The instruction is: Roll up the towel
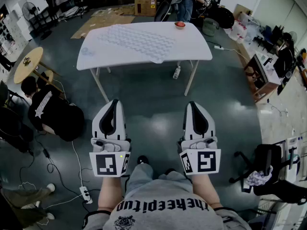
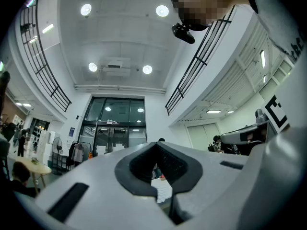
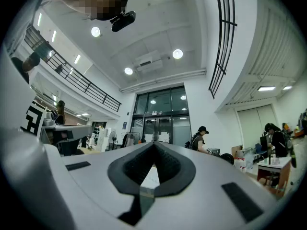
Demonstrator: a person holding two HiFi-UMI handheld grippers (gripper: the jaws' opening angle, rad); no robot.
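I stand back from the white table (image 1: 194, 52), where the pale towel (image 1: 139, 41) lies spread flat across the top. A small red object (image 1: 180, 25) sits near the table's far right corner. I hold my left gripper (image 1: 115, 102) and right gripper (image 1: 192, 104) side by side over the grey floor (image 1: 153, 104), well short of the table and tipped slightly upward. Both pairs of jaws are pressed together, with nothing between them.
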